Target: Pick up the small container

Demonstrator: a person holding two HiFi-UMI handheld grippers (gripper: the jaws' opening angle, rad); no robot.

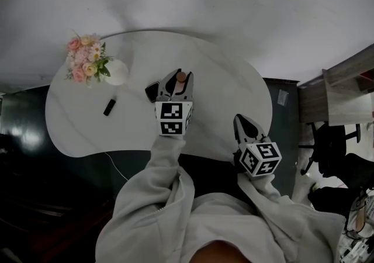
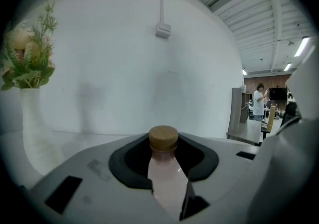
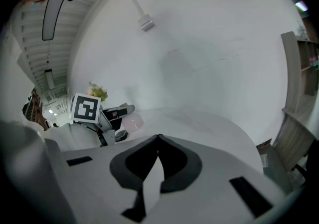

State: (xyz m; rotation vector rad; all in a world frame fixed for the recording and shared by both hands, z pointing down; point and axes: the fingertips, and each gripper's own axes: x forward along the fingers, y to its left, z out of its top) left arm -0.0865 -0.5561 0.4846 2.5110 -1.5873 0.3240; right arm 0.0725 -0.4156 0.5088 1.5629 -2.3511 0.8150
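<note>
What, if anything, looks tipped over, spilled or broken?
Nothing stands out. The small pink bottle with a wooden cap sits straight between the jaws of the left gripper, and the round white vase of pink flowers stands upright on the white table. No spill shows.

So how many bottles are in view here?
1. The small pink bottle with a wooden cap is clamped in the left gripper, over the white table. No other shows, though the vase of flowers could hide one.
</note>
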